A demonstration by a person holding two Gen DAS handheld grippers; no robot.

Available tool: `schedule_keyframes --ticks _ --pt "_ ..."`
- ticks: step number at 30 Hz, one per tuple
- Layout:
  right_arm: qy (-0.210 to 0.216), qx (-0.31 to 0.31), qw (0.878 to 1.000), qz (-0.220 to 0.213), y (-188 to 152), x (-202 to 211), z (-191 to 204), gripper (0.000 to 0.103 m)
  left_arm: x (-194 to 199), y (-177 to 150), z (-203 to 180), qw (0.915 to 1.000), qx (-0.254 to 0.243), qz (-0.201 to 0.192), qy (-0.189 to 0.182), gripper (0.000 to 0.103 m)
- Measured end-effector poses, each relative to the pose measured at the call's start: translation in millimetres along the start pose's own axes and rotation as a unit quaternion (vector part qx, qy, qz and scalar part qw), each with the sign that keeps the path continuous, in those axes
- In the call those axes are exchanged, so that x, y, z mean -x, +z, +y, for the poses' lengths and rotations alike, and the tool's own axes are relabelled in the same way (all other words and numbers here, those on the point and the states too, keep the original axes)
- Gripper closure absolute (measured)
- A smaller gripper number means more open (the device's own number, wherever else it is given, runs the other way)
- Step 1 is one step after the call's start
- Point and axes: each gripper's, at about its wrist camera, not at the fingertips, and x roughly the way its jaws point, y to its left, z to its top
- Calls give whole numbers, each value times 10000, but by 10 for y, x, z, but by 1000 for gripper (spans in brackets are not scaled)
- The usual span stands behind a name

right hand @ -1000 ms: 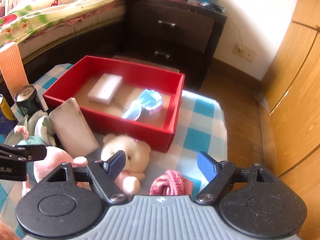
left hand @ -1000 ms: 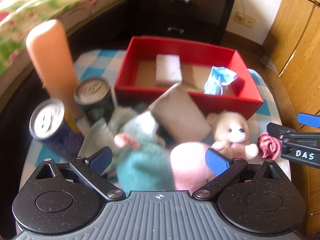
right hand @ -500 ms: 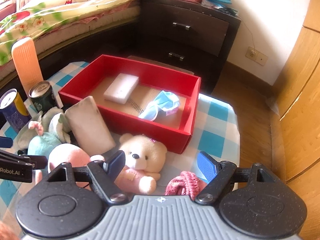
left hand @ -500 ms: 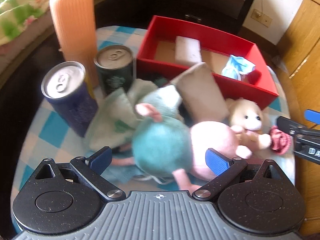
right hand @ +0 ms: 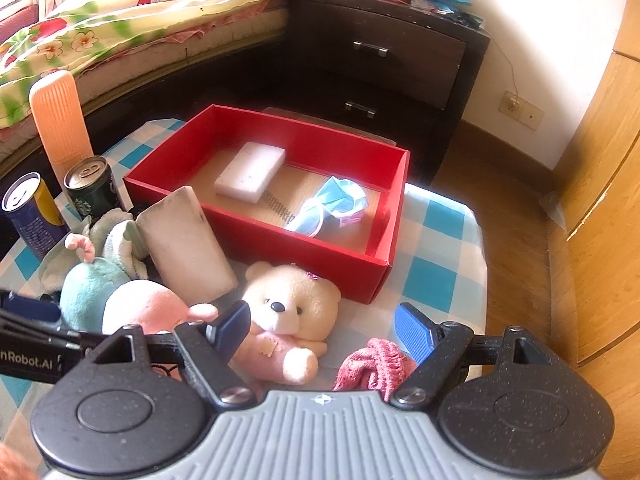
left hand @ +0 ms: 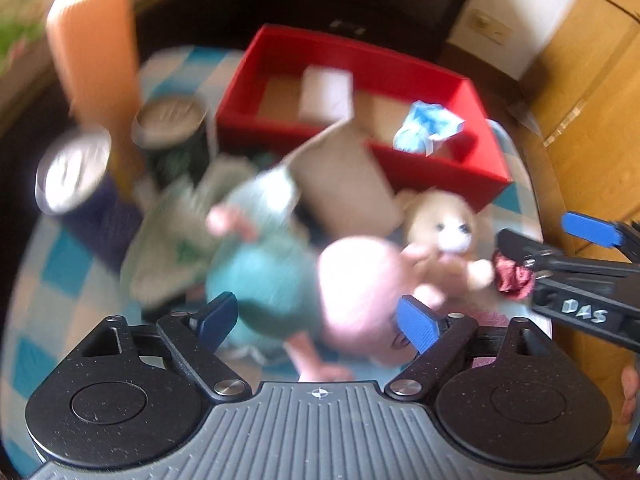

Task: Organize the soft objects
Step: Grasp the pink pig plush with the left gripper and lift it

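Straddling the pink-and-teal plush (left hand: 320, 280) with our left claw (left hand: 320, 322), released, to lift it toward the red box (right hand: 384, 280); right claw (right hand: 322, 330) released over the teddy (right hand: 292, 312).

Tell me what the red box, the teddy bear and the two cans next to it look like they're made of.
Red box: likely cardboard, matte red walls with a plain brown floor. Teddy bear: soft plush, cream pile looks fuzzy, pink fabric body. Two cans, blue and dark green: probably aluminium, with shiny silvery tops and pull tabs and printed sides.
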Motion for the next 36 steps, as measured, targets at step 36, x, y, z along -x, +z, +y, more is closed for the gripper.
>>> schedule_keyframes --ticks 36 --pt "66 -58 9997 245 -223 -17 -322 44 -706 -355 -292 9416 -3231 942 142 26"
